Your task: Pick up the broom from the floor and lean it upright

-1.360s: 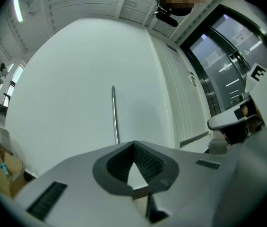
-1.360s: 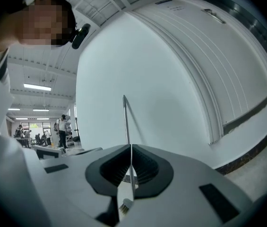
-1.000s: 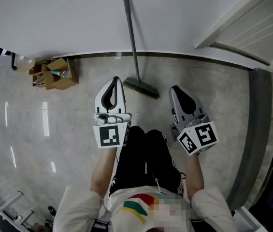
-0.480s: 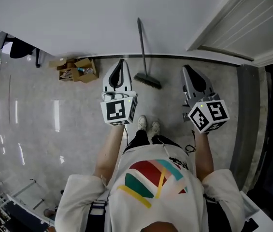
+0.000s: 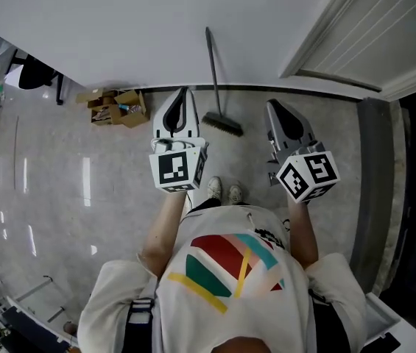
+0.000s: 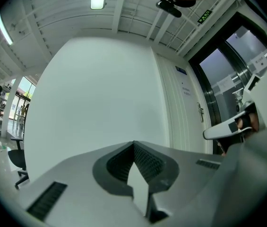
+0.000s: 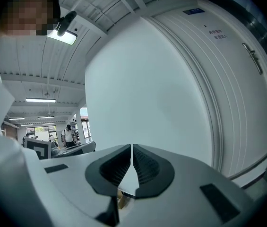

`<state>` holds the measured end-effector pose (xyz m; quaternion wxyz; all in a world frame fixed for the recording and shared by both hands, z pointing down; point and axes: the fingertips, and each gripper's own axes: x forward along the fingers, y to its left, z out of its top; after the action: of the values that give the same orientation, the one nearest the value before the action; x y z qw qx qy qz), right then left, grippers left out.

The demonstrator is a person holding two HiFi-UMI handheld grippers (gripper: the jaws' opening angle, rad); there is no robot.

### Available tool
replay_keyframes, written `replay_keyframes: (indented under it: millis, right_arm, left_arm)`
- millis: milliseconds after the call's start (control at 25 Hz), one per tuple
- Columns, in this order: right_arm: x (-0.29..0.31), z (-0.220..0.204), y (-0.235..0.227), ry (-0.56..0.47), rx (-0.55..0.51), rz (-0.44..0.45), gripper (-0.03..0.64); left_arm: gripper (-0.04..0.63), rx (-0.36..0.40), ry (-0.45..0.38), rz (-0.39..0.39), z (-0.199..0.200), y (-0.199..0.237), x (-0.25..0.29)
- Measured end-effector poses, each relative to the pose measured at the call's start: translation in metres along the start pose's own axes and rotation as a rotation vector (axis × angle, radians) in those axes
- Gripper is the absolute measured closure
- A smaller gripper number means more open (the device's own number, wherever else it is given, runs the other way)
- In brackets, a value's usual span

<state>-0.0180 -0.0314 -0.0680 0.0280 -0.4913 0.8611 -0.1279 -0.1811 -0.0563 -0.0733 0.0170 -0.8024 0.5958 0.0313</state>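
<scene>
The broom (image 5: pixel 216 87) stands upright, its grey handle leaning on the white wall (image 5: pixel 134 28) and its bristle head (image 5: pixel 222 124) on the floor at the skirting. Nothing holds it. My left gripper (image 5: pixel 185 92) hangs in the air left of the broom head, shut and empty. Right of the broom, my right gripper (image 5: pixel 271 104) is shut and empty too. In the left gripper view the jaws (image 6: pixel 134 144) meet in front of the bare wall. The right gripper view shows its jaws (image 7: pixel 132 147) closed, facing the same wall. Neither gripper view shows the broom.
Open cardboard boxes (image 5: pixel 119 107) lie by the wall at the left. An office chair (image 5: pixel 38 74) stands further left. A white panelled door (image 5: pixel 384 28) and a dark floor strip (image 5: pixel 373 182) are at the right. The person's shoes (image 5: pixel 224 190) stand just behind the broom.
The person has stood up from a crouch, and both grippers have risen with them, away from the floor. The broom stays leaning on the wall.
</scene>
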Motion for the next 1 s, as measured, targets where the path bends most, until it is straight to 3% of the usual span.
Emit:
replay_keyframes:
  millis: [400,1000]
  right_arm:
    - [-0.004,0.003,0.008,-0.005,-0.014,-0.004,0.603]
    - [0.001,-0.005,0.015,0.022,-0.024,-0.002,0.603]
  left_arm:
    - [0.552,0.014,-0.034,-0.02,0.016,-0.004,-0.009]
    - [0.552,-0.013,-0.018,-0.007,0.008,0.009,-0.011]
